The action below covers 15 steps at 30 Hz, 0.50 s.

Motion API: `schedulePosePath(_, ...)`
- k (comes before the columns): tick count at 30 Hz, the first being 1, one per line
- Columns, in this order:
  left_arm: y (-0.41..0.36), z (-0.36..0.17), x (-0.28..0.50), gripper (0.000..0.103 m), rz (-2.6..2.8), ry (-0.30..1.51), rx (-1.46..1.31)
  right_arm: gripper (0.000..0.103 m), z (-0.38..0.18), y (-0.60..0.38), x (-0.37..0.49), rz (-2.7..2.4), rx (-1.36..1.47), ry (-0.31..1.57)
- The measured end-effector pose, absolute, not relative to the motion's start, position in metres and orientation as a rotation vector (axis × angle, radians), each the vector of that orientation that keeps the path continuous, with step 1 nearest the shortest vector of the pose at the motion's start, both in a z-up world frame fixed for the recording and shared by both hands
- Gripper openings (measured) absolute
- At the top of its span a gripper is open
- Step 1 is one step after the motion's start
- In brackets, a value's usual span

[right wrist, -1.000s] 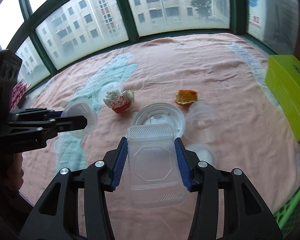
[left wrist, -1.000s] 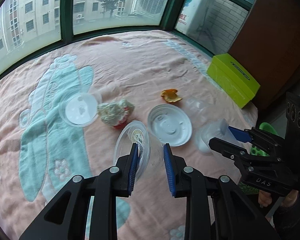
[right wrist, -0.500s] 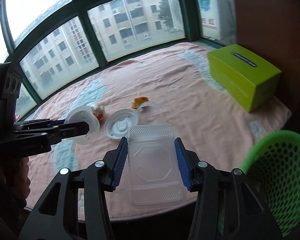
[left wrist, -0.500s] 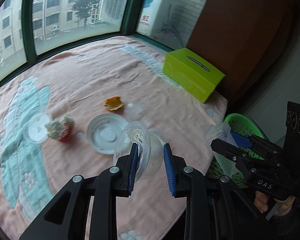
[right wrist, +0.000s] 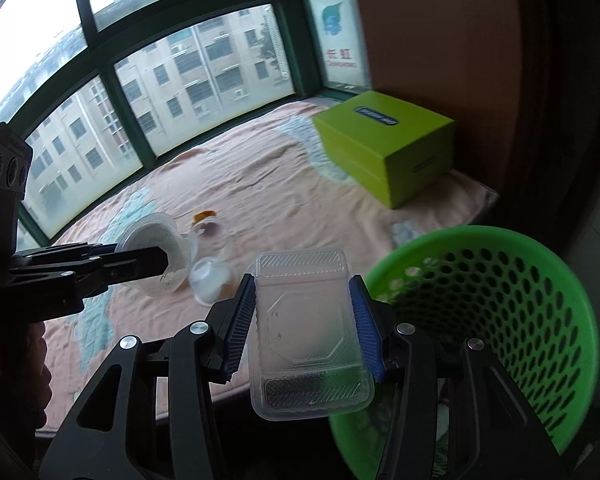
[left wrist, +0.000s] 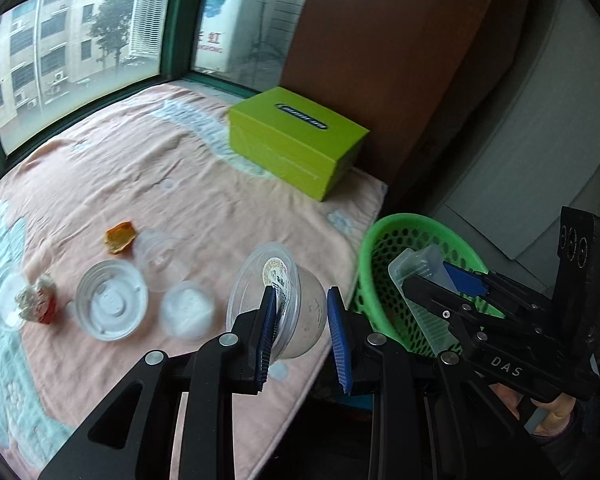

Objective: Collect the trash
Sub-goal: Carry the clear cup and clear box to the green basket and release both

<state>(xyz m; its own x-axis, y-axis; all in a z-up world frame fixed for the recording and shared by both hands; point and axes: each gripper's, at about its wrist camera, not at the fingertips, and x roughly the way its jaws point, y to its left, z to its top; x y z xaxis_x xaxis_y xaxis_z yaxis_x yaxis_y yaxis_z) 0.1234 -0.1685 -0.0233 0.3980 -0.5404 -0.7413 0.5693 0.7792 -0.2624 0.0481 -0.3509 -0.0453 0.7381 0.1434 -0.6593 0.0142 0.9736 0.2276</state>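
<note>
My left gripper (left wrist: 300, 300) is shut on a clear round cup (left wrist: 274, 270) with a label on it, held above the near edge of the pink blanket (left wrist: 180, 184). My right gripper (right wrist: 302, 284) is shut on a clear rectangular plastic tray (right wrist: 306, 320), gripped by its long sides. The tray hangs beside the rim of a green mesh basket (right wrist: 520, 320) that stands below the bed's edge. In the left wrist view the right gripper (left wrist: 440, 276) holds the tray (left wrist: 416, 268) over the basket (left wrist: 382, 280). The right wrist view shows the left gripper (right wrist: 164, 260) with the cup (right wrist: 156, 240) at the left.
On the blanket lie an orange peel (left wrist: 120, 236), a crumpled wrapper (left wrist: 36, 300), a clear lid (left wrist: 112, 300) and two clear cups (left wrist: 188, 312). A lime-green box (left wrist: 296, 140) sits at the far right corner against a brown wall. A person's hand grips each handle.
Both grippers have swung right from over the middle of the blanket to its near right edge, carrying the cup and the tray. The green basket has come into view.
</note>
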Motion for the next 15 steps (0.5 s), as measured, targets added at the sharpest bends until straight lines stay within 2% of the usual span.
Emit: schedulePosePath(15, -0.255, -0.015, 0.104, 0.025, -0.841, 0.927, 0.121, 0.049, -0.056, -0.438, 0.007, -0.143, 0.324, 0.731)
